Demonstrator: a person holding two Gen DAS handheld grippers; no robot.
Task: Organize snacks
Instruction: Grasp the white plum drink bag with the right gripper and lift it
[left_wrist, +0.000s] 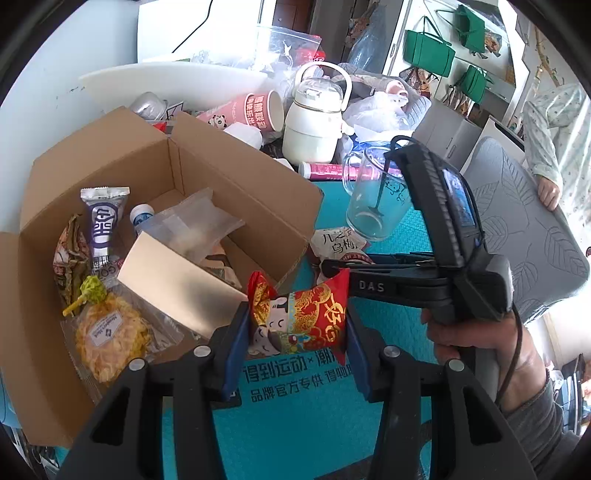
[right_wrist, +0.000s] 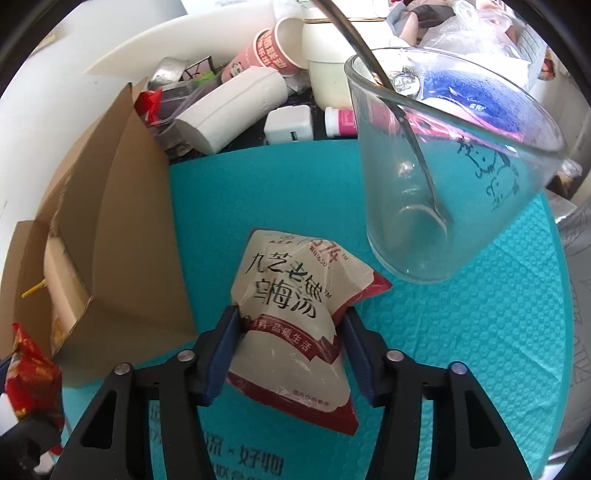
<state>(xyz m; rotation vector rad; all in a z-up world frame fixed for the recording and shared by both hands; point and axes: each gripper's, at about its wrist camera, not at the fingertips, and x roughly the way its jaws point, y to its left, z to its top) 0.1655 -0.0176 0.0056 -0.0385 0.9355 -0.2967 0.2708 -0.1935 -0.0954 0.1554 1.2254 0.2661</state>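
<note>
Left hand-held gripper (left_wrist: 297, 328) clamped on red snack packet (left_wrist: 301, 317); right hand-held gripper (right_wrist: 291, 350) clamped on white plum-drink pouch (right_wrist: 291, 314).
Red packet sits just beside cardboard box (left_wrist: 229, 173), at its near corner, w/ other snacks inside box. White pouch is right of box, on teal mat (right_wrist: 461, 332) over counter, glass mug (right_wrist: 454, 177) w/ spoon just past it.
</note>
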